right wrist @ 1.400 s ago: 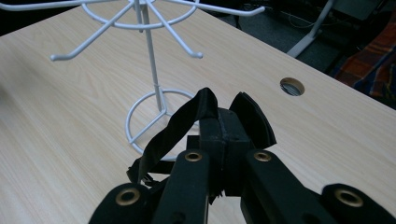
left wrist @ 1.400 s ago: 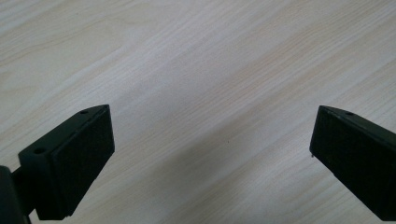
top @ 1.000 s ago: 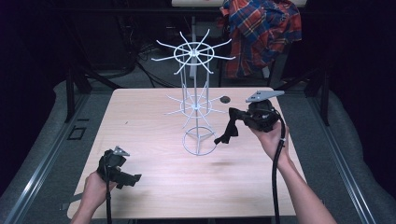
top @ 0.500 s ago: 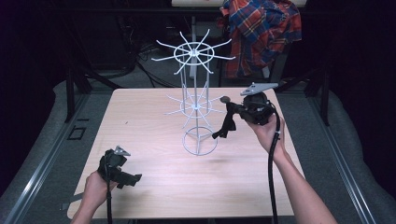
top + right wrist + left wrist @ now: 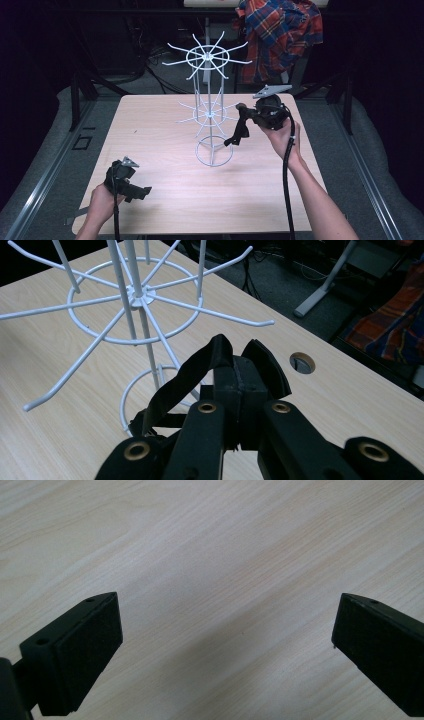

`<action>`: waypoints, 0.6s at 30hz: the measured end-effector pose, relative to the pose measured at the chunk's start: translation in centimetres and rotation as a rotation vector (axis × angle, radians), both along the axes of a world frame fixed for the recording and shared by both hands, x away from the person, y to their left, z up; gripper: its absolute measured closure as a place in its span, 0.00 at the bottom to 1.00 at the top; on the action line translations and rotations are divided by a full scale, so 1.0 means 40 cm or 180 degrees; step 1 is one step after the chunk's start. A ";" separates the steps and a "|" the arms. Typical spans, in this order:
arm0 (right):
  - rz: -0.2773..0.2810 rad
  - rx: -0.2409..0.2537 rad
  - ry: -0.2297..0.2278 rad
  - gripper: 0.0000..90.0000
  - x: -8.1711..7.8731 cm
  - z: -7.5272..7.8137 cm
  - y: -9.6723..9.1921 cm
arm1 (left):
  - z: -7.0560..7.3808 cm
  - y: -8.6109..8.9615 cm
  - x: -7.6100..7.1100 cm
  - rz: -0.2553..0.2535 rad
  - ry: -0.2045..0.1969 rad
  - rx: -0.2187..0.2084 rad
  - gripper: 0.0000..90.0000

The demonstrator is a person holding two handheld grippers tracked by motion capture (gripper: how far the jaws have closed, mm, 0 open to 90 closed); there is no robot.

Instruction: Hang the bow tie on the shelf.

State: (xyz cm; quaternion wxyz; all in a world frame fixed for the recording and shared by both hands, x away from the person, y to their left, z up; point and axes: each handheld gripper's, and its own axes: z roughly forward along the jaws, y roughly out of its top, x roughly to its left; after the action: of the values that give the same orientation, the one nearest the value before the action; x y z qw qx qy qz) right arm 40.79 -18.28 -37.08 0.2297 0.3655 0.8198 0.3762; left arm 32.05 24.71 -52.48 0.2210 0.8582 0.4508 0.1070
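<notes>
Your right gripper (image 5: 243,116), jaws clamped on the limp black strap (image 5: 239,132) at three o'clock of the white wire rack (image 5: 209,112), should keep its hold near the strap's top loop, since it's light and floppy; your left gripper (image 5: 142,191) rests open.

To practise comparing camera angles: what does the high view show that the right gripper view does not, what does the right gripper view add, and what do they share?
High view: the left claw at the near left corner of the table, and the top tier of the white wire rack.
Right gripper view: a round hole in the tabletop, and a close look at the right claw pinching the black strap.
Both: the rack, the strap, the table and the plaid shirt.
</notes>
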 end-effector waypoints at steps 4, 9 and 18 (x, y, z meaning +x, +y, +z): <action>-0.0006 -0.0001 0.0019 1.00 0.009 -0.006 0.003 | 0.000 0.000 0.000 0.0001 -0.0003 -0.0003 0.00; -0.0023 0.0003 0.0090 1.00 0.021 -0.018 0.005 | 0.000 0.000 0.000 0.0000 0.0000 -0.0002 0.00; -0.0064 0.0053 0.0178 1.00 0.041 -0.038 0.002 | 0.000 0.000 0.000 0.0001 0.0000 -0.0004 0.00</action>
State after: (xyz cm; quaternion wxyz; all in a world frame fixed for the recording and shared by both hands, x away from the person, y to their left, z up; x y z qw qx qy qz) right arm 42.42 -18.19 -38.62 0.2074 0.3860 0.8190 0.3704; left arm 32.03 24.72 -52.47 0.2215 0.8580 0.4510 0.1068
